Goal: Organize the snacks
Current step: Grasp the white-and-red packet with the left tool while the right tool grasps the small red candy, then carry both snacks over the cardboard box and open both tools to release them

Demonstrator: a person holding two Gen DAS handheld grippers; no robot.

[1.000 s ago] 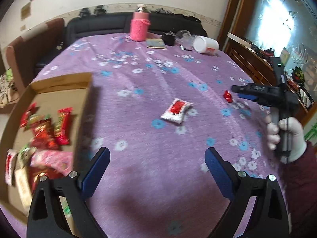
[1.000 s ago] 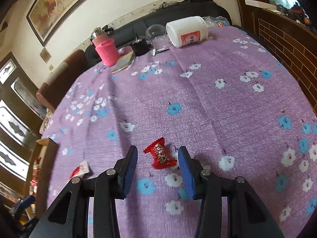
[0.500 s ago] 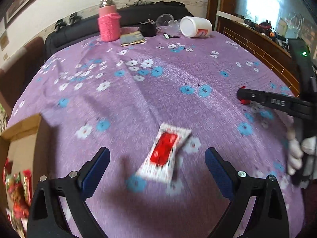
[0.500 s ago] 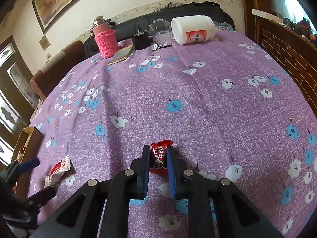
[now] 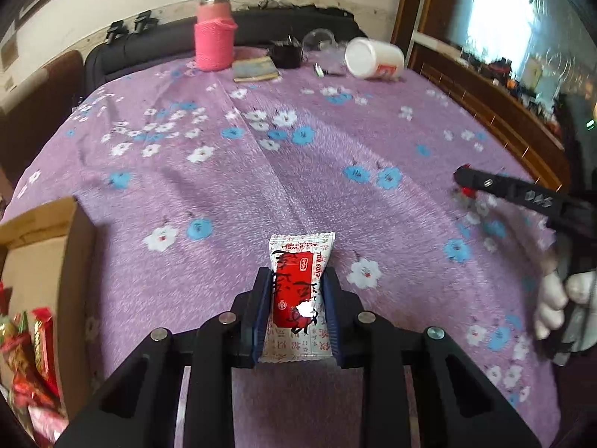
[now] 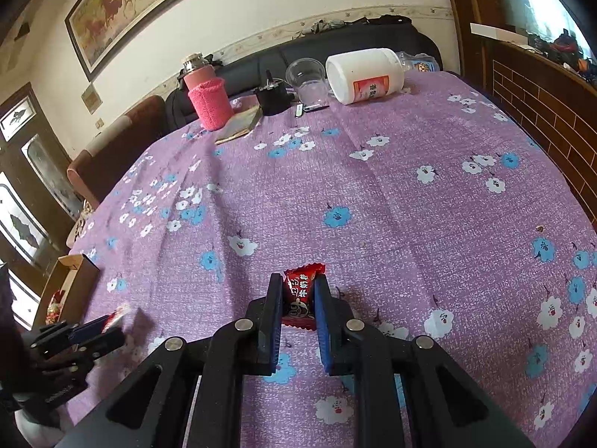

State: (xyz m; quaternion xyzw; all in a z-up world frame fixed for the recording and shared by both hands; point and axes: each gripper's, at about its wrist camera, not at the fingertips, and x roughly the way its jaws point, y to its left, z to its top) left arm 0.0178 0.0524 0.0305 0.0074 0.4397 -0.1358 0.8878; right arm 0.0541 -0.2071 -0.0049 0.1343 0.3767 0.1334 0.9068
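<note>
Fingers of the left gripper [image 5: 296, 285], wide apart a second ago, now pinch the white-and-red snack packet [image 5: 300, 280] above the purple floral table [image 5: 261, 171], while the right gripper [image 6: 297, 298] clamps the small red candy [image 6: 301, 291], both ready for the cardboard box [image 5: 44, 261].

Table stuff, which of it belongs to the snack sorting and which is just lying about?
For the job:
- white and red snack packet, clamped in the left tongs
- small red candy, clamped in the right tongs
- cardboard box holding snacks

Just lying about:
- pink bottle
- tipped white jar
- clear cup
- booklet
</note>
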